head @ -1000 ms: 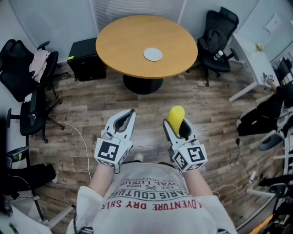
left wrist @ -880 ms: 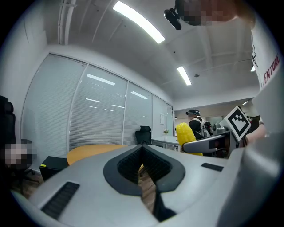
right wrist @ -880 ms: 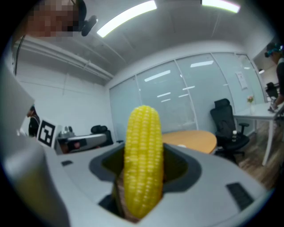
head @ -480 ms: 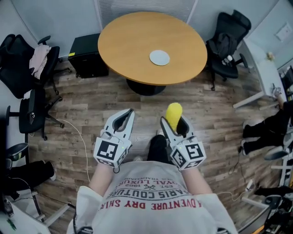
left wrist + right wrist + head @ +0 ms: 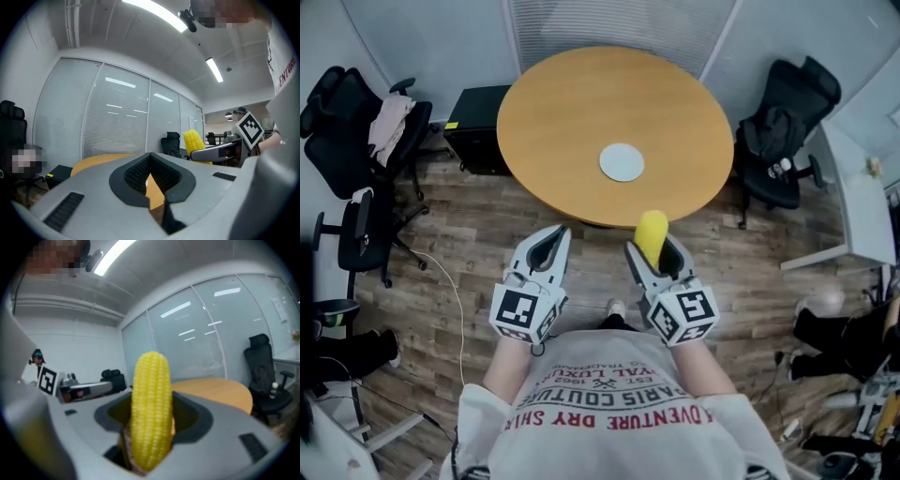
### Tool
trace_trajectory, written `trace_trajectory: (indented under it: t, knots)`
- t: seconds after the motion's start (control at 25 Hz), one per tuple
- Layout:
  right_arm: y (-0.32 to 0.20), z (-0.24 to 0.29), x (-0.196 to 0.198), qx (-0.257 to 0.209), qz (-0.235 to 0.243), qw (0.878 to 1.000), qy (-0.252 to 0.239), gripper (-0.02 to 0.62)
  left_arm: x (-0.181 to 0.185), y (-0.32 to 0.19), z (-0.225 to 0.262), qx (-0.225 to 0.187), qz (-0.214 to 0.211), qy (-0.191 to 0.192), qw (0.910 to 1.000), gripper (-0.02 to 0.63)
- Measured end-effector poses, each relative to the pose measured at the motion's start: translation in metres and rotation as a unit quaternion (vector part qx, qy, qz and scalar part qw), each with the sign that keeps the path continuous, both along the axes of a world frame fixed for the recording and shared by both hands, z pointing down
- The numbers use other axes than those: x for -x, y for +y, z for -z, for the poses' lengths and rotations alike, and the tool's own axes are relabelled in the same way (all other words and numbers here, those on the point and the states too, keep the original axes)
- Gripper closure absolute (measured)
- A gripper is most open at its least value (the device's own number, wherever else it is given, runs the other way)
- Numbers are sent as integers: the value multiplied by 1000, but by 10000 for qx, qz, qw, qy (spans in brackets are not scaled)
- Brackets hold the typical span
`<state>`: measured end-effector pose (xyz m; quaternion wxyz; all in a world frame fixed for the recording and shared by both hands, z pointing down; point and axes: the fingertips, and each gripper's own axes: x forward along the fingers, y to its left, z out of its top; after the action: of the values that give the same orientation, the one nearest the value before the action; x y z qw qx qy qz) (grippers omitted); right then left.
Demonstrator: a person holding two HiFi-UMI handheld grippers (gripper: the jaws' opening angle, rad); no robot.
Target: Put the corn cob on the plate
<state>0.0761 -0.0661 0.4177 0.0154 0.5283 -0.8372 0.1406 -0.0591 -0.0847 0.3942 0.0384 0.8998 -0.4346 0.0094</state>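
Note:
A yellow corn cob (image 5: pixel 652 235) stands upright in my right gripper (image 5: pixel 653 251), which is shut on its lower part. In the right gripper view the corn cob (image 5: pixel 151 411) fills the middle between the grey jaws. A small pale round plate (image 5: pixel 622 162) lies on the round wooden table (image 5: pixel 572 103), beyond both grippers. My left gripper (image 5: pixel 551 240) is shut on nothing, level with the right one and just short of the table's near edge. From the left gripper view the corn cob (image 5: pixel 193 140) shows to the right, above the closed left gripper (image 5: pixel 150 158).
Black office chairs stand at the left (image 5: pixel 356 131) and right (image 5: pixel 783 131) of the table. A black box (image 5: pixel 473 117) sits on the floor by the table's left side. A white desk (image 5: pixel 858 206) is at the far right. Cables run over the wooden floor (image 5: pixel 459 281).
The table and plate have come nearer and lower in the head view, so the grippers now sit at its near edge. The right gripper still holds the corn.

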Motion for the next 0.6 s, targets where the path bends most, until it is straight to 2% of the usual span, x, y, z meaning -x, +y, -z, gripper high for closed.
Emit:
trace_trajectory:
  t: [0.28,0.6]
  knots:
    - [-75,2,-53,3,475,9989,64,331,-62,-64,0,-42,340,-37,9994,572]
    - [-131,-27,-79,367,527,9979,71,331,-79,-114,-24,261,482,-166,9984,572]
